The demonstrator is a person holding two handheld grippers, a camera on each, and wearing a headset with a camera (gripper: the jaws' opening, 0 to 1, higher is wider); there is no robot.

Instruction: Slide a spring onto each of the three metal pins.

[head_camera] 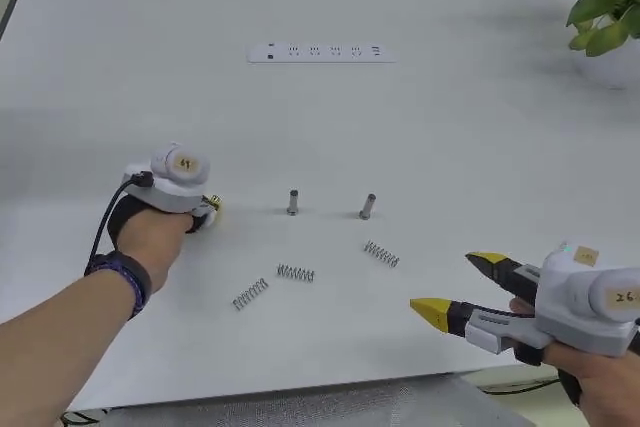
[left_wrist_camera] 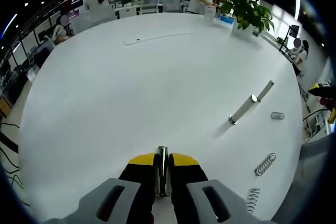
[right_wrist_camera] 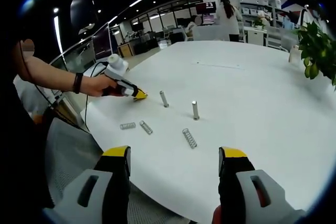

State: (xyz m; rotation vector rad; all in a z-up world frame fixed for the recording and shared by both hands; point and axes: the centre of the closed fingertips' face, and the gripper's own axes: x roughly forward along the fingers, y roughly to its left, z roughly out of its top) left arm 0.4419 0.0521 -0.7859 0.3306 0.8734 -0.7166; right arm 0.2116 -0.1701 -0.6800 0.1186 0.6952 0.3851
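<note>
Our left tool (left_wrist_camera: 163, 158) clamps a pin (left_wrist_camera: 162, 176); right tool (head_camera: 445, 282) gapes empty. We should pinch a spring (head_camera: 381, 254) gently.

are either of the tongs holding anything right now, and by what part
The left tongs clamp a silver metal pin along its shaft; the right tongs are open and empty.

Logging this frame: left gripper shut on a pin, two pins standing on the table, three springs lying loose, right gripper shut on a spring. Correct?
No: the right gripper is open and empty, as the right gripper view shows. The left gripper is shut on a pin, two pins stand on the table, three springs lie loose.
</note>
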